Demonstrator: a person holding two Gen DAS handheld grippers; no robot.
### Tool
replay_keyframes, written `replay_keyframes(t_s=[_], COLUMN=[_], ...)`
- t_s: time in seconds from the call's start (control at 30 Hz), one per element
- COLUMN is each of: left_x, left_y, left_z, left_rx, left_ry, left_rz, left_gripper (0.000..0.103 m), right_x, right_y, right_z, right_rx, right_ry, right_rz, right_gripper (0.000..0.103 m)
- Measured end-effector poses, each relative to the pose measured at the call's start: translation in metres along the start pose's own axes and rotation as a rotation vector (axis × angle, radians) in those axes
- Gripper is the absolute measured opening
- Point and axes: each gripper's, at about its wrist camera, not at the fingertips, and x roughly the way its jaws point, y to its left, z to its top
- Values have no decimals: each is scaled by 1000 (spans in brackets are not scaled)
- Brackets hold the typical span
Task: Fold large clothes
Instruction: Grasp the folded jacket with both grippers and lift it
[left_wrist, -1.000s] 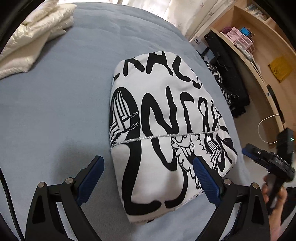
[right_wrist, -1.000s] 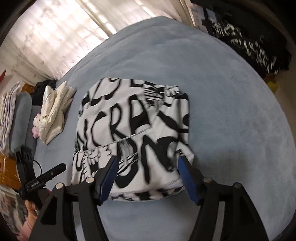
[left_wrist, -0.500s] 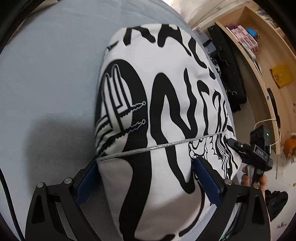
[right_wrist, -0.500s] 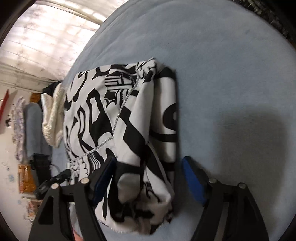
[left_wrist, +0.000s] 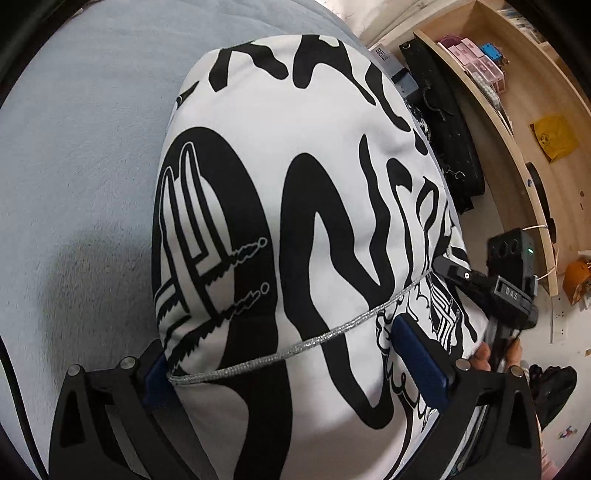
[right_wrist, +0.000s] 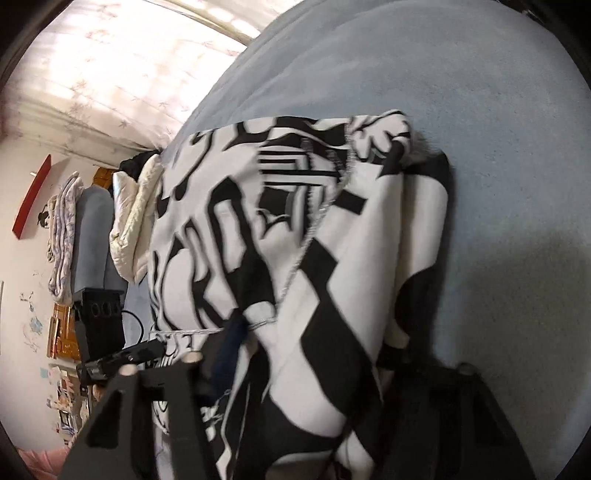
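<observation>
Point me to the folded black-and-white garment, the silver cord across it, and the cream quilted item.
black-and-white garment (left_wrist: 314, 140), left wrist view, on its white top face.
silver cord (left_wrist: 295, 350), left wrist view, mid-length between the fingers.
cream quilted item (right_wrist: 129, 225), right wrist view, on its folded edge beside the garment.

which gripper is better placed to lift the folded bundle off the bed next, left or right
Probably both together. The left gripper has its jaws spread around the near edge of the folded black-and-white garment. The right gripper straddles the opposite end, though its view is blurred. The bundle rests on the blue bed.
</observation>
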Motion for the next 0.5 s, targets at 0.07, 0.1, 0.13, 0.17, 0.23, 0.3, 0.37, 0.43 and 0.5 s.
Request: replay_keyframes(t_s=[0.07,0.1,0.13,0.17,0.23,0.3,0.37,0.43,0.5], left_x=[-6,-11,-20,-26,-39,-58,-75,-98,-120], left_y=[2,5,4,1,-7,-18,-21,-21,-15], left_z=[0,-1,-2,-3,-4,-7,-11,-19,-25], left_rx=[-20,-27,-29,-14,29,66,78,92,94], left_ry=[-34,-52,-87,-115,-153,-191,-206,-213,-220], left_rz=[19,18,18,20,36,67,80,97,106], left_gripper=[89,80,76,68,58,55,54,53,53], right_x=[-4,-6,-9,-12,-19,-24,-27,-29,-30], right_y=[11,17,24,30,49,68,89,112,133], right_z=[-2,-4,-5,-7,-13,-19,-28,-39,-47], right_rx=[-21,-29,-37,-47,-75,-102,-128,-152,-163], right_ry=[-23,-37,-52,-64,-95,-112,-119,-126,-130], right_rz=[-13,-21,-27,-31,-44,-49,-47,-48,-30], right_gripper=[39,37,33,30,27,25,24,24,24])
